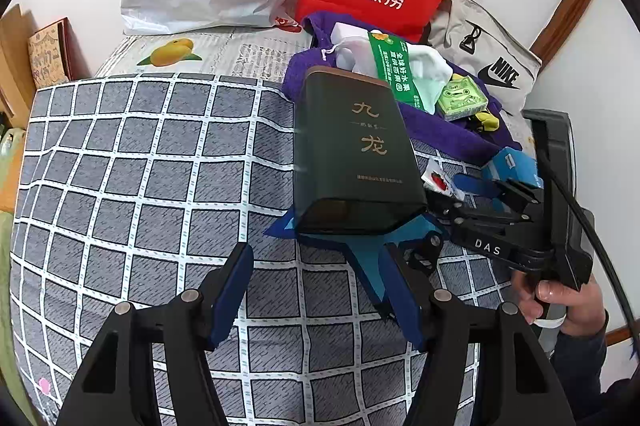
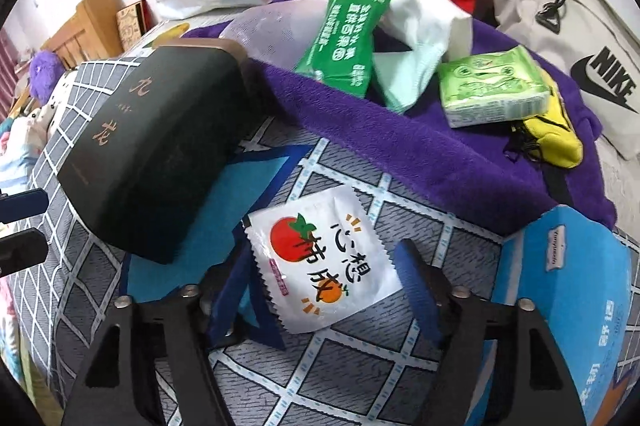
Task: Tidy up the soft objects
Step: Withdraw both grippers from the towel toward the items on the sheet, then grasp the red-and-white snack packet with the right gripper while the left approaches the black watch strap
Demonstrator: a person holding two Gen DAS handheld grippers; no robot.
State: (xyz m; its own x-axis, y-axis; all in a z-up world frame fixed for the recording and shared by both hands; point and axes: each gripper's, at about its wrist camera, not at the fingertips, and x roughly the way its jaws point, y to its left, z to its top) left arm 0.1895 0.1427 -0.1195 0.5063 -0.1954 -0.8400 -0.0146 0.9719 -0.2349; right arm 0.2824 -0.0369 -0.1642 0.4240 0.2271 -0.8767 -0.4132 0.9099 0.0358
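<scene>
Straddling the white sachet [image 2: 322, 262] on the bed [image 1: 132, 162], the right claw [image 2: 320, 286] gapes wide — apparently lined up to pinch it. At twelve o'clock lies the purple towel [image 2: 360, 130]. Left claw [image 1: 320, 290] hovers wide too — dark tin [image 1: 352, 150] ahead at one o'clock.
</scene>
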